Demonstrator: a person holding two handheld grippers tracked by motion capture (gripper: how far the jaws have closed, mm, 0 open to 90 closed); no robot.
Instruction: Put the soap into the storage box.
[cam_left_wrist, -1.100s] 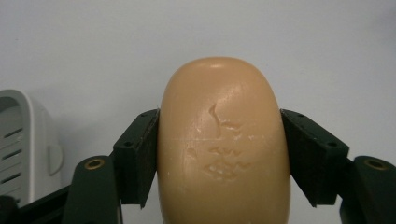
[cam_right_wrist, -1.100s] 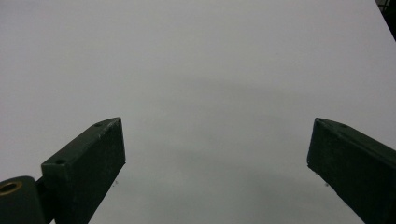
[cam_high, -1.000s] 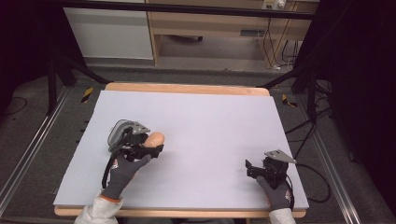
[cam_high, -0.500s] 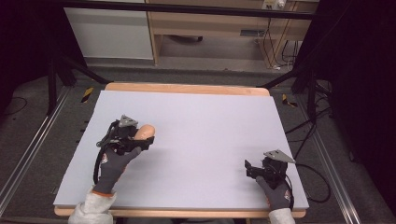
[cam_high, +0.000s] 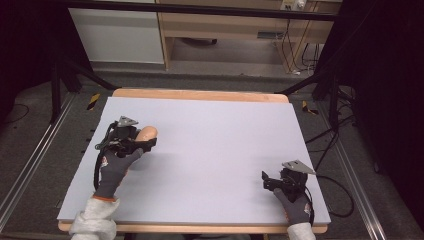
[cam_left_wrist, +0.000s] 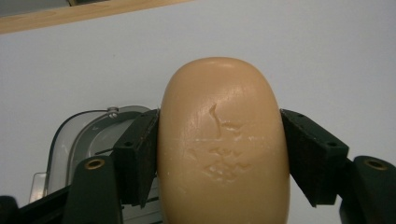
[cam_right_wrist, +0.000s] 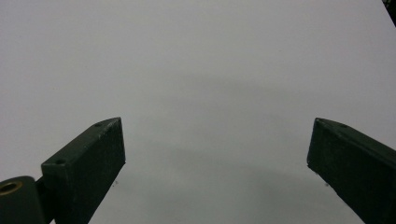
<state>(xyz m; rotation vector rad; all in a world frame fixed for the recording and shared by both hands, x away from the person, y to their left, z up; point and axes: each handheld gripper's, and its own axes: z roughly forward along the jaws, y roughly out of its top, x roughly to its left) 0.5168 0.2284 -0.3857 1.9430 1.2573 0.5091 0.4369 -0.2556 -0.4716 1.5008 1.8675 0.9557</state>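
The left hand-held gripper (cam_high: 146, 145) is clamped on a smooth, tan, oval bar of what looks like soap (cam_left_wrist: 223, 144), its two black pads pressing the bar's long sides so that the rounded end juts out past the jaws. Gripping across the narrow width probably gives the flat pads the most contact on a slippery, curved thing and leaves the scuffed top face in sight. In the high view the bar (cam_high: 146, 133) sits over the left part of the pale worktop (cam_high: 215, 130), towards its far edge, carried in the jaws; whether its underside touches the surface I cannot tell. The right hand-held gripper (cam_high: 266, 180) rests near the front right corner with its jaws spread wide and nothing between them, likely parked clear so that the left hand has room to work.
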